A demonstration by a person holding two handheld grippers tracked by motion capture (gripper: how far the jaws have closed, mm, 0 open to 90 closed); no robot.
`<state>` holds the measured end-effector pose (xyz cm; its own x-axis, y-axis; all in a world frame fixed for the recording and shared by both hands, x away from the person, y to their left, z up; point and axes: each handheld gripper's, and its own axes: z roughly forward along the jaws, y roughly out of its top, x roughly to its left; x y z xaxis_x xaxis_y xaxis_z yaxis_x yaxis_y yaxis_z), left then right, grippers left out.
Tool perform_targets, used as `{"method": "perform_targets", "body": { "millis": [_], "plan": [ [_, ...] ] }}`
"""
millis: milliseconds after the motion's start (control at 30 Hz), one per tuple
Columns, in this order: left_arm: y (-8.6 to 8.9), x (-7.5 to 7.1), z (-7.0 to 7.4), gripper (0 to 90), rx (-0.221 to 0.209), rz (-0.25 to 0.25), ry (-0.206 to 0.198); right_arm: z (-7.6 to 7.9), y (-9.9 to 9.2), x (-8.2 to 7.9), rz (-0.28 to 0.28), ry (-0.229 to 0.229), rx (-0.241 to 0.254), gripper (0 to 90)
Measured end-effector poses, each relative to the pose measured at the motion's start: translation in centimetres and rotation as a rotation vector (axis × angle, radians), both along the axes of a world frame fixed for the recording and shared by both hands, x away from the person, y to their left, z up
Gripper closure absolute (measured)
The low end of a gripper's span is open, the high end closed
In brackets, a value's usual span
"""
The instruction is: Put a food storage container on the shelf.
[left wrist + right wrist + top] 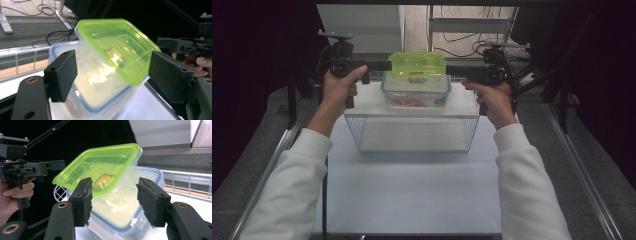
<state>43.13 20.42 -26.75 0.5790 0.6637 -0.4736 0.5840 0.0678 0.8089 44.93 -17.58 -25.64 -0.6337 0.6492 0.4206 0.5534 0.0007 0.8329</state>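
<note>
Nearest, two white sleeves [287, 185] reaching in from the near edge over the pale table [412, 190]. Farther on, a white wire rack [414, 131] standing on the table, with a flat white top. On that top, toward the far side, a clear blue-rimmed container [416, 92] with something orange and red inside. Stacked on it, a clear container with a green lid [417, 64], sitting level in the high view. Left of the stack, the left gripper [384, 65] held level, pointing right, tips just beside the green lid; in the left gripper view, pads [62, 72] spread wide, the stacked containers between them, neither pad pressing on either one. Right of the stack, the right gripper [451, 71] pointing left, tips just beside the upper container; in the right gripper view, pads [83, 200] parted about halfway, containers framed between, gripping nothing. Beyond, dark floor with loose cables [462, 47].
</note>
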Motion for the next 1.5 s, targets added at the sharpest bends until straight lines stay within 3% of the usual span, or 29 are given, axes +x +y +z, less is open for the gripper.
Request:
{"method": "perform_targets", "body": {
  "millis": [167, 367, 467, 767, 1033, 1200, 1233, 1367, 1500],
  "plan": [
    [0.9, -1.7, -0.6, 22.3, 0.003, -0.01, -0.01, -0.3, -1.1, -1.0, 0.018, -0.002, -0.017, 42.5],
    [1.4, -4.0, -1.8, 23.2, 0.038, -0.034, -0.02, -1.7, -2.4, -2.8, 0.032, 0.004, -0.05, 41.6],
    [1.8, -5.2, -2.4, 23.4, 0.034, -0.048, -0.022, -2.5, -3.1, -3.8, 0.037, 0.006, -0.07, 40.9],
    [1.9, -9.1, -6.3, 23.3, 0.067, -0.142, -0.022, -4.8, -4.8, -7.1, 0.096, -0.009, -0.1, 38.5],
    [1.4, -12.4, -11.2, 23.1, 0.128, -0.18, -0.002, -9.4, -6.0, -10.8, 0.142, 0.01, -0.176, 34.9],
    [1.0, -14.0, -14.4, 23.0, 0.157, -0.21, 0.029, -13.3, -6.8, -12.7, 0.146, 0.042, -0.258, 33.0],
    [0.8, -14.4, -15.2, 22.8, 0.164, -0.223, 0.042, -14.8, -7.0, -13.4, 0.149, 0.054, -0.281, 32.9],
    [0.1, -15.2, -17.4, 22.7, 0.194, -0.243, 0.07, -16.6, -7.0, -14.0, 0.168, 0.075, -0.296, 32.6],
    [-0.3, -15.7, -18.5, 22.8, 0.223, -0.246, 0.081, -18.5, -7.0, -14.2, 0.18, 0.105, -0.303, 32.4]
  ]
}}
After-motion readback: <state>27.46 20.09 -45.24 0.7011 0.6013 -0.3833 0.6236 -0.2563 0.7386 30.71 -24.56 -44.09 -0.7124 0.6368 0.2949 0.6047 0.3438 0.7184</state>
